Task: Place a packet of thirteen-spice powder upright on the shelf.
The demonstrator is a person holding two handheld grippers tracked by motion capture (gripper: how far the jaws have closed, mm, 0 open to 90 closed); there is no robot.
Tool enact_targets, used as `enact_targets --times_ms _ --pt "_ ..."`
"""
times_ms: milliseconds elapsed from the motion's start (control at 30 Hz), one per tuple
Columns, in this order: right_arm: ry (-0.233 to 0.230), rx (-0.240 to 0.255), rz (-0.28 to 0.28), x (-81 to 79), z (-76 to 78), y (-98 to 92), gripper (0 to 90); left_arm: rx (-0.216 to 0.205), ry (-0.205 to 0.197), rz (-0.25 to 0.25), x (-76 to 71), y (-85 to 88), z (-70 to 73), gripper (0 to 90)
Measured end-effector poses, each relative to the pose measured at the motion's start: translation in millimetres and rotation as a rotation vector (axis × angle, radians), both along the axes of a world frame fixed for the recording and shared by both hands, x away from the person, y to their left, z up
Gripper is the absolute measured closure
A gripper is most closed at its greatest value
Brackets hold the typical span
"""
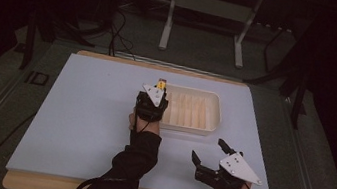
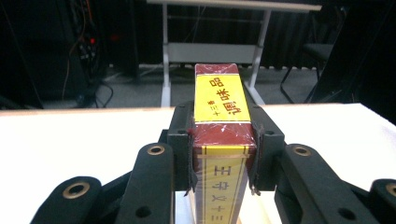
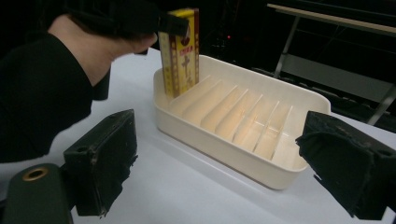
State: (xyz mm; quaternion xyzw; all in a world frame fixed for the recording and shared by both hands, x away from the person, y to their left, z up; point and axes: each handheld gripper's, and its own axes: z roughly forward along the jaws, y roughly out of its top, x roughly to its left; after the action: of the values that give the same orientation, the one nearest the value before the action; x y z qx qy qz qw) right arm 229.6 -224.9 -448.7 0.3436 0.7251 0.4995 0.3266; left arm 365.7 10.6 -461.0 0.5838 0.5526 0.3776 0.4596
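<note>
Box: a slim red and yellow carton (image 3: 180,51) with printed characters, standing upright, its lower end dipped into the end compartment of the tray at the side nearest the person's left hand; from above only its top (image 1: 161,82) peeks out past the gripper.
Grip on box: the left gripper (image 2: 223,140) is clamped on it, one black pad (image 2: 183,154) pressed on each narrow side, the carton's top rising above the jaws.
Left hand: it (image 3: 100,44) comes in over the tray's end wall, dark sleeve behind it, holding the gripper pointed downward over that end slot.
Tray: a cream plastic tray (image 3: 280,175) with a row of thin dividers making narrow slots, lying on the table's far-right part (image 1: 218,113); I see nothing in the other slots.
Right gripper: it (image 1: 208,153) sits low near the table's front edge, well apart from the tray, jaws spread wide with nothing between them; in its own view the two pads (image 3: 105,158) frame the tray.
Table: a pale blue-white sheet (image 1: 88,113) over a wooden board.
Background: dark room, a light metal table frame (image 1: 207,7) standing on the floor beyond.
</note>
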Motion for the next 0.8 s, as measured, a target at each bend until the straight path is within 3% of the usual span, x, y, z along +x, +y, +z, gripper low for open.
enact_targets --times_ms 333,500,800 --pt "0.007 0.006 -0.003 1.1 0.0 -1.3 11.1 0.058 -0.004 -0.013 0.5 -9.3 -17.0 68.7" --pt "0.012 0.007 -0.002 1.9 -0.5 -2.3 11.1 0.038 0.006 -0.008 2.4 -7.2 -24.9 68.6" --pt "0.028 0.013 0.002 3.5 -1.6 -2.7 11.1 0.049 0.001 -0.028 4.1 -10.7 -35.8 67.9"
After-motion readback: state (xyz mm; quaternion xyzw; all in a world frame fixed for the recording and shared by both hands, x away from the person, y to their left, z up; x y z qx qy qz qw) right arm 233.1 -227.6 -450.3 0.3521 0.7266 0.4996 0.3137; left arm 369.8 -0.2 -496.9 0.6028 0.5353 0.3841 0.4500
